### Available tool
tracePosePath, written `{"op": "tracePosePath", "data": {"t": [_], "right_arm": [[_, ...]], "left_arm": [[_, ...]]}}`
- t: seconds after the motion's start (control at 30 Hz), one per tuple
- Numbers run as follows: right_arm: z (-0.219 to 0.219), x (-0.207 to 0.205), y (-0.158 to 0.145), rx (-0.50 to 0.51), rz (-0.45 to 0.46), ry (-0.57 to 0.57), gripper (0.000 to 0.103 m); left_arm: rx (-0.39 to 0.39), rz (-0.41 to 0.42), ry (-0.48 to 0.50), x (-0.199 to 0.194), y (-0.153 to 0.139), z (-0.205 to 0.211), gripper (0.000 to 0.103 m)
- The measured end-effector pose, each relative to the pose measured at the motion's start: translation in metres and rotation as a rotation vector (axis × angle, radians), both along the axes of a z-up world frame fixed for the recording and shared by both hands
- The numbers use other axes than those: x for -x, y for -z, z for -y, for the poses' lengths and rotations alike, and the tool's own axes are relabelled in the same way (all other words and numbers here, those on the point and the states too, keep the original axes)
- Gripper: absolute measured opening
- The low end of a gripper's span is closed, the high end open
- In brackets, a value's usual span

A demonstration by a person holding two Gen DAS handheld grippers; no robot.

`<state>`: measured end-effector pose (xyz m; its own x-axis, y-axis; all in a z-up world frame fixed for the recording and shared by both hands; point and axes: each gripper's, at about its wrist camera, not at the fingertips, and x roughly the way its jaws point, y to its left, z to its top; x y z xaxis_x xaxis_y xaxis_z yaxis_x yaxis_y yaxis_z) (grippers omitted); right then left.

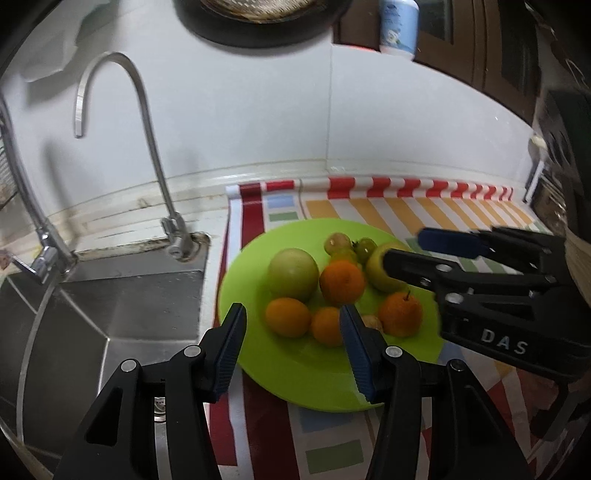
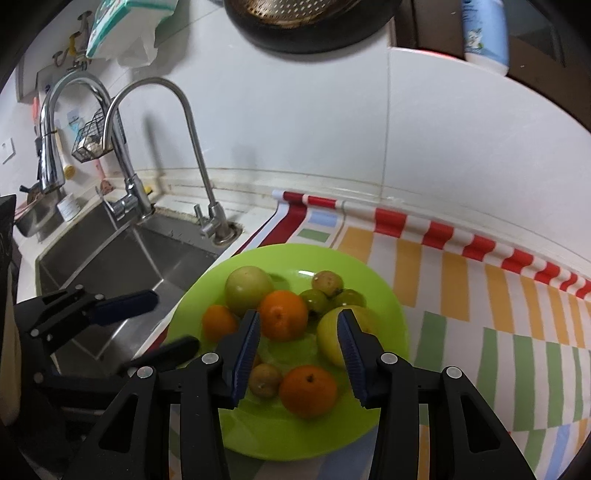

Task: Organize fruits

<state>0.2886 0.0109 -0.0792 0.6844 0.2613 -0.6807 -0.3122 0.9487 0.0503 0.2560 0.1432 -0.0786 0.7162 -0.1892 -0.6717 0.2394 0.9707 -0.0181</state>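
Fruits lie heaped on the plate ahead of both grippers, left and right, whose jaws gape empty, seemingly poised to pick.

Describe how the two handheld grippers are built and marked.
Both are matte black plastic. The left gripper and right gripper each have two angular fingers with ribbed dark-blue pads, silver pivot bolts and triangular cut-outs. The right gripper's body bears white "DAS" lettering.

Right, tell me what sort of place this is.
Most likely a home kitchen counter: a steel sink with curved faucets, a pan hanging on the tiled wall, and a green plate of fruit.
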Motion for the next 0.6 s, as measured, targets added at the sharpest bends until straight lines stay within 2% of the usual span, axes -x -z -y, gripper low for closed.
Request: {"op": "tracePosePath", "data": {"t": [0.13, 0.47, 0.6], "right_arm": [[0.007, 0.013, -0.008, -0.007, 0.017, 0.03, 0.044], [0.021, 0.059, -0.032, -0.014, 0.082, 0.099, 0.044], [0.029, 0.08, -0.043, -0.015, 0.106, 0.141, 0.044]], "left_arm": [[0.008, 0.031, -0.018, 0.007, -0.01, -0.003, 0.052], [0.011, 0.111, 0.006, 0.039, -0.038, 0.005, 0.052], [0.03, 0.134, 0.021, 0.054, -0.048, 0.007, 0.058]]}}
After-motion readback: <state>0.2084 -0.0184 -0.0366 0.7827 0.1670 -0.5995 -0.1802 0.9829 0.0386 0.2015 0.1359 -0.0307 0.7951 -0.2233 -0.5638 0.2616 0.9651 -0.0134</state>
